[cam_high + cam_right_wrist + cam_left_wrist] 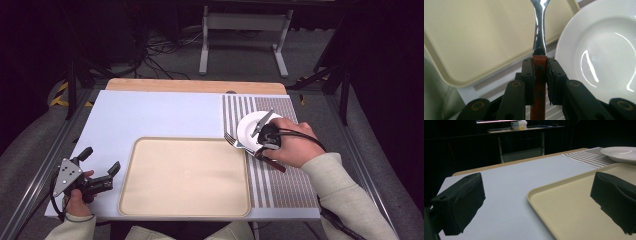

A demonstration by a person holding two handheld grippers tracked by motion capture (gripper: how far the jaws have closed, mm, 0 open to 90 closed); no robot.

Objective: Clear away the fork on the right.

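A fork (234, 141) with a brown wooden handle (539, 75) and a steel neck is clamped in my right gripper (265, 137), which is shut on the handle. The tines point left, toward the tray. The fork hangs just left of a white plate (249, 127) that rests on a striped placemat (280, 185). A beige tray (185, 177) lies in the middle of the table. My left gripper (102, 167) stands open near the table's front left corner, just left of the tray, with nothing between its jaws; its view looks over the tray rim (534, 200) toward the plate (619, 153).
The table has a pale blue top (150, 115) with a wooden strip along its far edge (195, 86). Beyond it stand a metal table frame (245, 30) and cables on the floor. Metal rails run along both sides of the table.
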